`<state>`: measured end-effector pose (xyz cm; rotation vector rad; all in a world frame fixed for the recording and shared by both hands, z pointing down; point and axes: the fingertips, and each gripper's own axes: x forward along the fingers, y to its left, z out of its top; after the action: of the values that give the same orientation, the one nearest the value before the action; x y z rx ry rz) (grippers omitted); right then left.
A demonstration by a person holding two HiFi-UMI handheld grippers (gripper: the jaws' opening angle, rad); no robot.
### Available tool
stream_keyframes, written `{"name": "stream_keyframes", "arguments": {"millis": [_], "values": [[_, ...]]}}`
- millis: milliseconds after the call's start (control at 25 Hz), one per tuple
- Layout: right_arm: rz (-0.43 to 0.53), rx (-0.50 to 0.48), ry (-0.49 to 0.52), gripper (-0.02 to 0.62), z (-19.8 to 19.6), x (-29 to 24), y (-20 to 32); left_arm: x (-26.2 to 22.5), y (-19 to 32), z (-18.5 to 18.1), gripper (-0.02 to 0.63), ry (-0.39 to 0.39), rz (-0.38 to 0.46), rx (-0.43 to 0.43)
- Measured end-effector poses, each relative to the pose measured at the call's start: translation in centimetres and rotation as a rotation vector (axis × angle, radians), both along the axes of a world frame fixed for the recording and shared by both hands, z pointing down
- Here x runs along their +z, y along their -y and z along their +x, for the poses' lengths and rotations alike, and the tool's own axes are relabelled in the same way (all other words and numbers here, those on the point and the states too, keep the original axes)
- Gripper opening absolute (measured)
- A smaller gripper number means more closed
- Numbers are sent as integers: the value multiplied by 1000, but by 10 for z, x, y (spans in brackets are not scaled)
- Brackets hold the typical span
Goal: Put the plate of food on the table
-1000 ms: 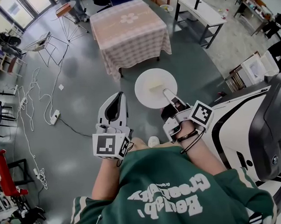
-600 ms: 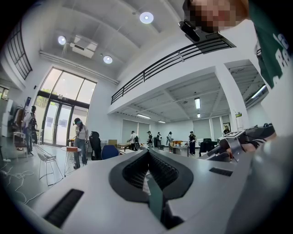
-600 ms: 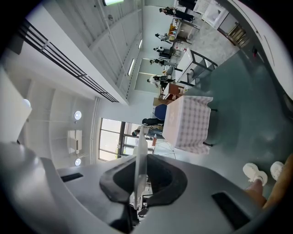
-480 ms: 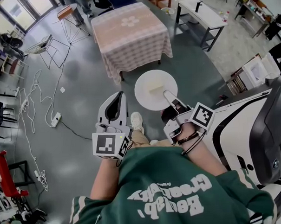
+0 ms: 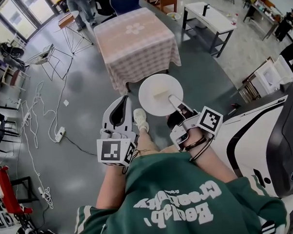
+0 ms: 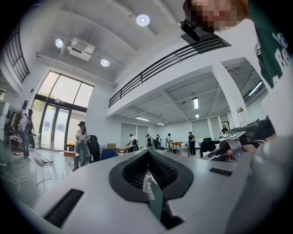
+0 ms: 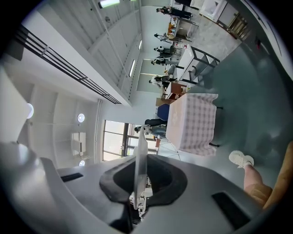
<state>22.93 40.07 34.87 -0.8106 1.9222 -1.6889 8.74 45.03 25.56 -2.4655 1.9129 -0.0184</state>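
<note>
A round white plate (image 5: 155, 96) with a pale piece of food (image 5: 161, 92) hangs level over the grey floor. My right gripper (image 5: 173, 100) is shut on the plate's near rim. In the right gripper view the plate (image 7: 139, 155) shows edge-on as a thin upright blade between the jaws of the right gripper (image 7: 138, 185). The table (image 5: 136, 39) with a pink checked cloth stands just beyond the plate, also in the right gripper view (image 7: 194, 121). My left gripper (image 5: 122, 103) is held to the plate's left, shut and holding nothing; the left gripper (image 6: 149, 183) points out into the hall.
A white bench (image 5: 207, 14) stands at the back right, and a large white machine (image 5: 268, 133) is close on my right. Cables and a power strip (image 5: 59, 128) lie on the floor at left, beyond them a wire chair (image 5: 44, 46). My shoe (image 5: 139, 119) is under the plate's left edge.
The person has stepped toward the table: one shoe has come forward below the plate, and the table has drawn nearer. Both grippers keep their hold and pose.
</note>
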Motion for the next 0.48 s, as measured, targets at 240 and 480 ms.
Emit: {"name": "stream_keyframes", "arguments": {"millis": [240,480], "values": [[8,7,-11,32,-13,1,44,3,40,-21,11,6,3,-15],[-11,7,-21,32,-38,2,85,6,81,-52,11,-11,-28,-33]]}}
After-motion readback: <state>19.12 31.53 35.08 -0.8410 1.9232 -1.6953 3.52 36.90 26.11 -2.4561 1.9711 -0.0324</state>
